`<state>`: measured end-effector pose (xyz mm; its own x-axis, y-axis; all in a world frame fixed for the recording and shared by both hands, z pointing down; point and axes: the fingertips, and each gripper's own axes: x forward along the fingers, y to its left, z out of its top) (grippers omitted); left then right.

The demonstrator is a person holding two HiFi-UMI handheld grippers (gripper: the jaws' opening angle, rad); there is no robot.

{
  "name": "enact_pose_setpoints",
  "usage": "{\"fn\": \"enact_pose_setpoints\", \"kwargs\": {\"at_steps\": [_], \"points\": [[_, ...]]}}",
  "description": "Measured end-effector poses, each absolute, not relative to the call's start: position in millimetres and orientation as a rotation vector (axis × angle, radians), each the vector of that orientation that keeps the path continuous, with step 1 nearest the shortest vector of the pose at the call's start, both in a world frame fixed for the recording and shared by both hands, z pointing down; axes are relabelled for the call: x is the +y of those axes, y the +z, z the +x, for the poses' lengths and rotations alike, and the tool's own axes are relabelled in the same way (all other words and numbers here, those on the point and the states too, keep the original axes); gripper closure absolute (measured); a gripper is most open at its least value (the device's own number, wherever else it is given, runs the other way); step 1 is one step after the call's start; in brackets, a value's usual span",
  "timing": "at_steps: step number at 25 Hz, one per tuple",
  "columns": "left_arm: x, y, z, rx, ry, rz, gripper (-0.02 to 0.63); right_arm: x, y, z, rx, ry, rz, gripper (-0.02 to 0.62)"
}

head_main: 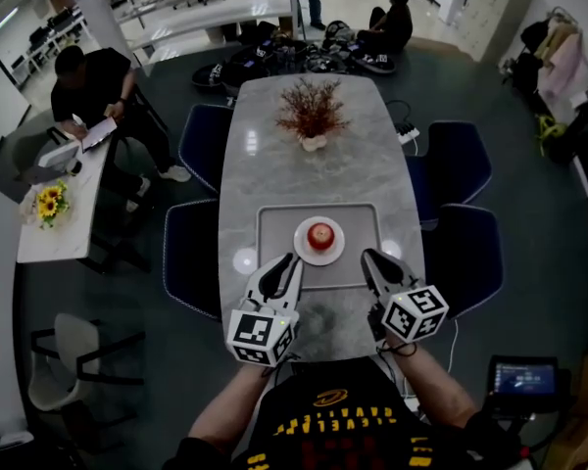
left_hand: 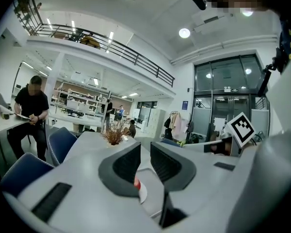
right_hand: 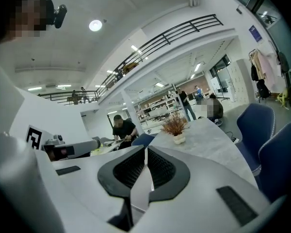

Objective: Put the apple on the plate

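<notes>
A red apple (head_main: 320, 233) sits on a small white plate (head_main: 302, 244) in the middle of a grey tray (head_main: 274, 253) on the marble table. Both grippers hover over the tray's near edge, tips pointing at the plate. My left gripper (head_main: 292, 259) is just left of the plate, its jaws a narrow gap apart with nothing between them. In the left gripper view (left_hand: 145, 147) a sliver of the apple (left_hand: 137, 182) and the plate (left_hand: 142, 192) shows through that gap. My right gripper (head_main: 369, 256) is right of the plate; in the right gripper view (right_hand: 146, 149) its jaws meet, empty.
A vase of dried twigs (head_main: 312, 116) stands further up the table (head_main: 274, 164). Dark blue chairs (head_main: 191, 258) (head_main: 461, 253) line both long sides. A person (head_main: 93, 91) sits at a side table on the left. A small screen (head_main: 524, 377) is at lower right.
</notes>
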<state>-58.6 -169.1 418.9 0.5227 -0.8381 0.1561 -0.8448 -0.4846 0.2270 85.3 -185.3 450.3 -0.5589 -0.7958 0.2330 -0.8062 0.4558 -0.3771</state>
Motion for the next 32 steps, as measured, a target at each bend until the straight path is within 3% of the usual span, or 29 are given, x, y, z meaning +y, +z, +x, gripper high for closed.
{"fn": "enact_pose_setpoints", "kwargs": {"at_steps": [12, 32], "points": [[-106.8, 353.1, -52.2, -1.392, -0.238, 2.543, 0.541, -129.6, 387.0, 62.4, -2.781, 0.471, 1.549, 0.571], [-31.3, 347.4, -48.3, -1.401, -0.191, 2.627, 0.541, -46.2, 356.9, 14.0, -2.867, 0.089, 1.448, 0.571]]}}
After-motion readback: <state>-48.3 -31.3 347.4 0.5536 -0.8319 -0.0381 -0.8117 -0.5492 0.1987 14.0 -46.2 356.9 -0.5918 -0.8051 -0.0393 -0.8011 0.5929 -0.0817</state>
